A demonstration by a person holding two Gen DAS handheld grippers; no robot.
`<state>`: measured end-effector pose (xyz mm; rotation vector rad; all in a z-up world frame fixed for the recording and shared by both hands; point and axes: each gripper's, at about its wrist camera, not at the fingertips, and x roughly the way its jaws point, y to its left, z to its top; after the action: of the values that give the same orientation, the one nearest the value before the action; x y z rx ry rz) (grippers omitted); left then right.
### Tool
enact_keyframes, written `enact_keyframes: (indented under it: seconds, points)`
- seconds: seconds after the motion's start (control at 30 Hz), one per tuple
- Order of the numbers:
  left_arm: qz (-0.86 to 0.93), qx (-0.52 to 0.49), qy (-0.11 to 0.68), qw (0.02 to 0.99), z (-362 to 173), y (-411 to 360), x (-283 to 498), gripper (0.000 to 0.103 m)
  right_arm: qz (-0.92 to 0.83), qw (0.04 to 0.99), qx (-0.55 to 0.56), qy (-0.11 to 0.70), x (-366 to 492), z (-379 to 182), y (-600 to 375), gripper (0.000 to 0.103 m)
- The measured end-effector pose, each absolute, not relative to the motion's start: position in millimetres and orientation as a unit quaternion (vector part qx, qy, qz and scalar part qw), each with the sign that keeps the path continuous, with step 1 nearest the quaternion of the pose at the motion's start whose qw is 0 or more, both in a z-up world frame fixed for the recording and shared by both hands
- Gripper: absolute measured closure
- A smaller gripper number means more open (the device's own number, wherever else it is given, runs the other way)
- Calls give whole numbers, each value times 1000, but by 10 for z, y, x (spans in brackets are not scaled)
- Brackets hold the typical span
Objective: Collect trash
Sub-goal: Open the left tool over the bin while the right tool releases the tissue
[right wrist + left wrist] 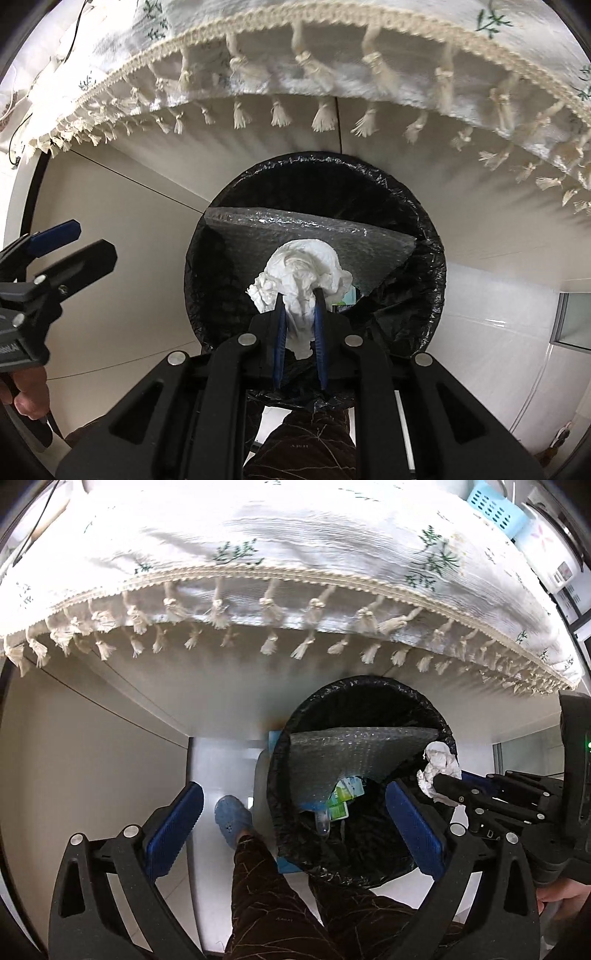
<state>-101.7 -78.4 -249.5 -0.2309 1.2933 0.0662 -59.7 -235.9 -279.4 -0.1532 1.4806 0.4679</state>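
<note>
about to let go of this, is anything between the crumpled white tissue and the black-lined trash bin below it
Nothing visible blocks it. The right gripper holds the crumpled white tissue over the open mouth of the black-lined trash bin. A grey bubble-wrap sheet leans inside the bin, so the tissue may land on it.

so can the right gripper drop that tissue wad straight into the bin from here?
Probably yes. The right gripper holds the tissue wad over the open mouth of the bin; nothing lies between them, only bubble wrap inside. The left gripper is open, off to the side.
</note>
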Motion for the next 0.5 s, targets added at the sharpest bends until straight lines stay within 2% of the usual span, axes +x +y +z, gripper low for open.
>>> enact_keyframes:
  seconds: [0.07,0.13,0.3,0.37,0.43,0.5]
  points:
    - [27,-108,602,790,-2510,-762,-1009,6,207,709,-69,670,-589,-2818,-2343,85]
    - [26,-106,603,791,-2503,-751,-999,6,203,712,-67,669,-577,-2829,-2341,76]
    - [22,-108,603,790,-2523,-726,-943,6,196,718,-62,666,-559,-2797,-2352,62]
    - [21,-107,603,790,-2523,-725,-922,6,189,720,-59,665,-548,-2765,-2378,54]
    - [20,-106,602,791,-2518,-728,-904,6,179,723,-56,665,-537,-2721,-2414,39]
    - [19,-103,602,791,-2511,-744,-891,6,168,726,-56,665,-528,-2682,-2456,32]
